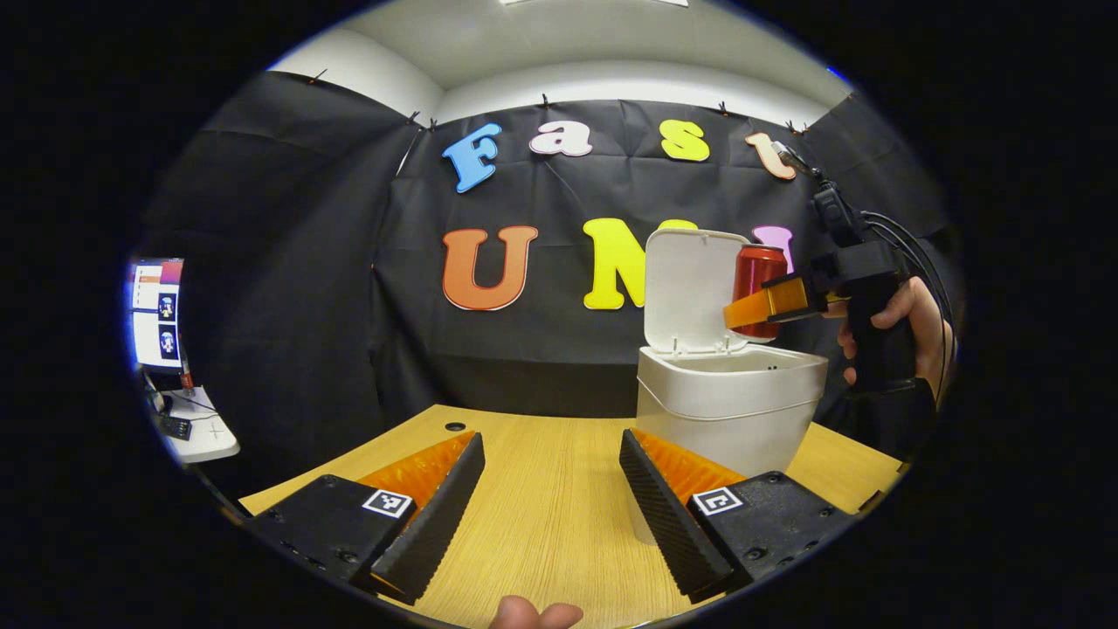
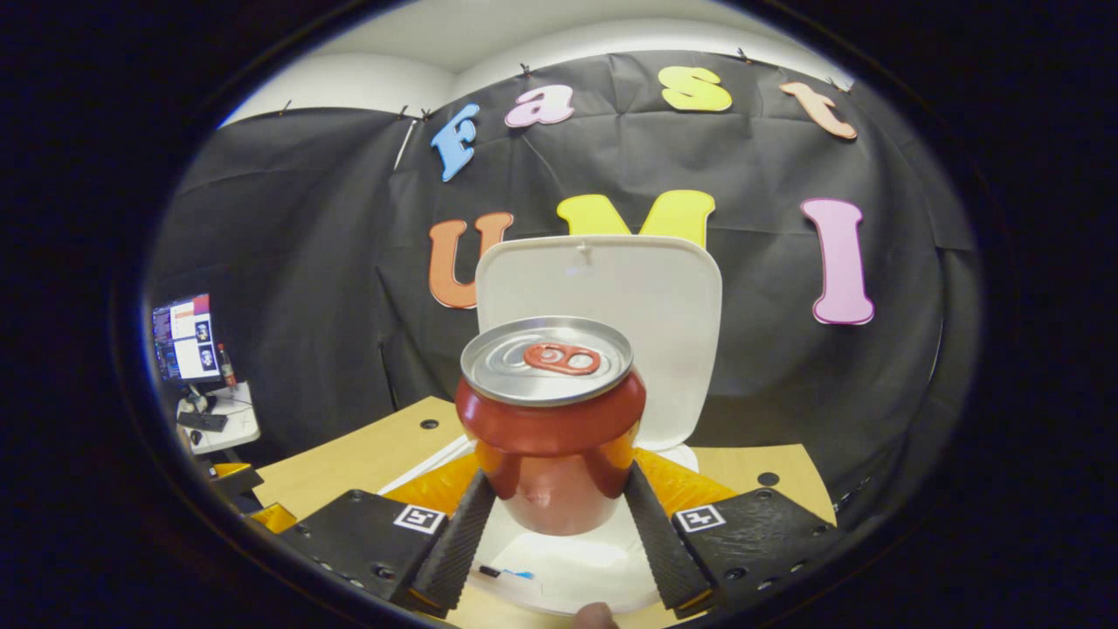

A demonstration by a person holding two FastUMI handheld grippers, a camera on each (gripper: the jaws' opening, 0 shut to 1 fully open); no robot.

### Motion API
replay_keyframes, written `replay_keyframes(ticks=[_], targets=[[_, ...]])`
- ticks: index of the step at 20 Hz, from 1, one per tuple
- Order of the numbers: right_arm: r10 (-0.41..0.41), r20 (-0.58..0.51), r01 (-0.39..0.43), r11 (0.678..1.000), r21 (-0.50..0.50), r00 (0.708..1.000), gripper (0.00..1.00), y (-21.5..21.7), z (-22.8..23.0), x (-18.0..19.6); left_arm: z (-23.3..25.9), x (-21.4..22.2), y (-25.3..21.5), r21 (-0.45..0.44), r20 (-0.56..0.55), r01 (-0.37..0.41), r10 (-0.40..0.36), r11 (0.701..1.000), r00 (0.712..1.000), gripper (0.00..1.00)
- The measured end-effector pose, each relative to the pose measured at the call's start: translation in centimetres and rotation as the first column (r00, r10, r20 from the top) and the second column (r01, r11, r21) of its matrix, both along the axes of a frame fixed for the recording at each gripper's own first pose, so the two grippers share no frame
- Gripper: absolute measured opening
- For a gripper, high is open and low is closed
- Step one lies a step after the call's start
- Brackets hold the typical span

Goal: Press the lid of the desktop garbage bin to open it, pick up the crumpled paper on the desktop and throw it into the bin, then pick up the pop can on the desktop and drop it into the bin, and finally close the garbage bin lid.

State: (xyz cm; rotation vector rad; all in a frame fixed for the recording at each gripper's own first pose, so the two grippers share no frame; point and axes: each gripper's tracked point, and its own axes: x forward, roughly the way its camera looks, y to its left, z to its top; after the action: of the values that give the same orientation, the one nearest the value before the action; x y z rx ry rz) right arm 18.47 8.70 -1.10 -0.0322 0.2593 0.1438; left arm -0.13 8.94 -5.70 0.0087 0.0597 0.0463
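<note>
The white desktop bin stands on the wooden table with its lid swung upright. A red pop can hangs upright just over the bin's opening, with my right gripper shut on its sides and a hand behind it. In the right gripper view the can sits between the fingers of the right gripper, with the lid behind and the bin's inside below, where something white with a blue mark lies. My left gripper is open over the table, left of the bin, holding nothing.
A side desk with a monitor stands far left beyond the table's edge. A cable hole marks the table's back left corner, and another hole lies right of the bin. The black booth wall closes the back.
</note>
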Motion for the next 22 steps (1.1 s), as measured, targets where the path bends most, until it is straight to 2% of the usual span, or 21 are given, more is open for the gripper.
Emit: replay_keyframes(ticks=[5,6,9,14,22], targets=[[-0.019,0.028,0.02,1.0,-0.017,0.999,0.82,-0.3,0.7,-0.1,-0.1,0.3,-0.5,-0.008,-0.004,0.004,-0.004,1.0,1.0,1.0],[-0.02,0.039,0.021,1.0,-0.015,0.999,0.86,-0.4,1.2,-0.1,0.0,0.3,-0.4,-0.006,-0.004,0.007,-0.007,1.0,1.0,1.0],[-0.019,0.096,0.018,1.0,0.014,0.995,0.89,-0.4,3.1,-0.3,0.2,0.4,-0.8,-0.001,-0.002,0.014,-0.014,1.0,1.0,1.0],[-0.056,0.213,0.051,0.998,0.029,0.975,0.89,-1.0,8.1,-0.1,1.0,0.5,-1.1,-0.001,0.008,0.018,-0.018,1.0,1.0,1.0],[-0.126,0.287,0.122,0.992,0.033,0.95,0.88,-1.4,12.4,2.3,2.3,0.9,-1.6,-0.007,0.033,0.023,-0.022,1.0,0.999,1.0]])
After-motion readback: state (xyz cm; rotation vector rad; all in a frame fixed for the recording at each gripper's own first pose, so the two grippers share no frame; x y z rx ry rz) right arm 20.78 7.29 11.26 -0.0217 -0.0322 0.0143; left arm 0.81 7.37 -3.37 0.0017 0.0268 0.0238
